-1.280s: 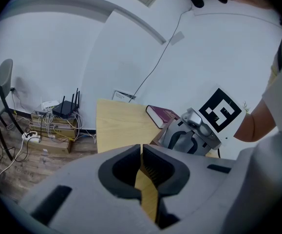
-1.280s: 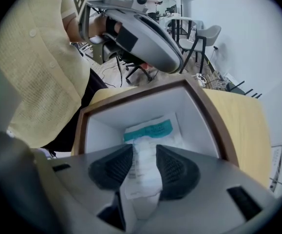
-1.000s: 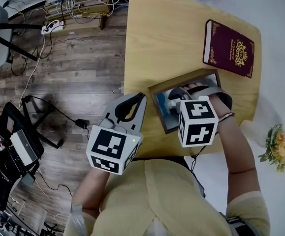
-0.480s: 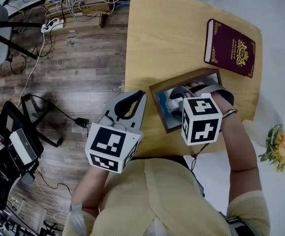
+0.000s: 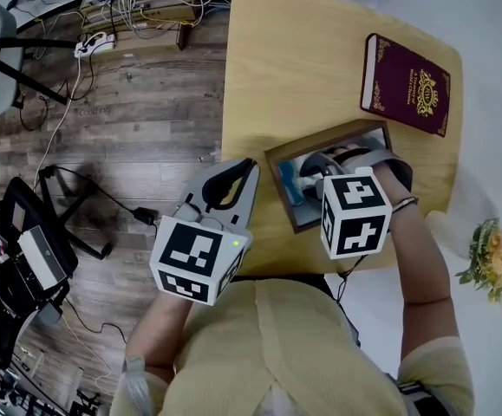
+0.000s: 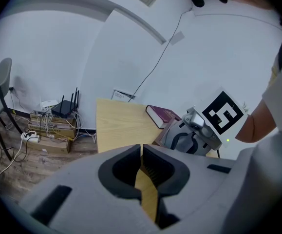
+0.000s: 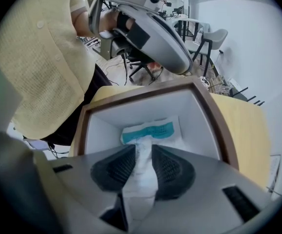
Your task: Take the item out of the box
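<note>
Closing right gripper (image 7: 143, 146) pinches the packet (image 7: 149, 131) lengthwise, teal end pointing ahead.

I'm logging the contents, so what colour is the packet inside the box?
The packet is white with a teal band, clearest in the right gripper view.

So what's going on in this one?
A person works with a gripper in each hand. The right gripper reaches down into the wooden box on the table. Its jaws have just been closing and now pinch the white packet inside, which is not yet out of the box. The left gripper is shut and empty, held off the table's edge. A red book lies further back.
</note>
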Motion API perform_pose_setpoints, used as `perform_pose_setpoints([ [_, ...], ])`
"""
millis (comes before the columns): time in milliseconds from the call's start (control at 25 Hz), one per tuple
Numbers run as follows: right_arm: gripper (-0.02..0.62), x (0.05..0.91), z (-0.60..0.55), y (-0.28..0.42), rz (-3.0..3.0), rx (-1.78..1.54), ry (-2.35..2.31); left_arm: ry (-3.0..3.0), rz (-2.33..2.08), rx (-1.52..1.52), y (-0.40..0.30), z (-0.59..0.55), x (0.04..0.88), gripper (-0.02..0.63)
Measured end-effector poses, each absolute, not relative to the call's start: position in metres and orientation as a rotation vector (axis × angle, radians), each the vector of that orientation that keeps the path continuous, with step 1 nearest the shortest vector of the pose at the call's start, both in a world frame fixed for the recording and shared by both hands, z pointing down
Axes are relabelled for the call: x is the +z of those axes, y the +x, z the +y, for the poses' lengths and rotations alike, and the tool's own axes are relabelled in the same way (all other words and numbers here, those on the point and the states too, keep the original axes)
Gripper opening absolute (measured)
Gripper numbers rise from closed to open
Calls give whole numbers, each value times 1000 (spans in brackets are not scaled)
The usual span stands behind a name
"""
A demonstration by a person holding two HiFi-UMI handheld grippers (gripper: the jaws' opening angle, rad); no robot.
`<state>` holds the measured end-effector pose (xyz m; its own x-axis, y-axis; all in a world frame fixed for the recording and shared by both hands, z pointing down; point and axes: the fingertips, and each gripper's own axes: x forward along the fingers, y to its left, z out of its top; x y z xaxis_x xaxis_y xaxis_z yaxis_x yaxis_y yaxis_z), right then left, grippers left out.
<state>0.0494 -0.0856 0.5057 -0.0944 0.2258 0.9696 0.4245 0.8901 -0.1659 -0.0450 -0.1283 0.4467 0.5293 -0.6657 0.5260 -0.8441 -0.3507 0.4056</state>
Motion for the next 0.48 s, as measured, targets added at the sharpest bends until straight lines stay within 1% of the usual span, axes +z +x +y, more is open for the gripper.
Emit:
perform_pose_setpoints([
  [160,80,502,-88,46,-1700,-200,-475,2125,-1216,355,-45,-125,444,31],
  [480,72,481,-92,48,-1733,-214,-379,2160,-1211,354,-41,-116,432,31],
])
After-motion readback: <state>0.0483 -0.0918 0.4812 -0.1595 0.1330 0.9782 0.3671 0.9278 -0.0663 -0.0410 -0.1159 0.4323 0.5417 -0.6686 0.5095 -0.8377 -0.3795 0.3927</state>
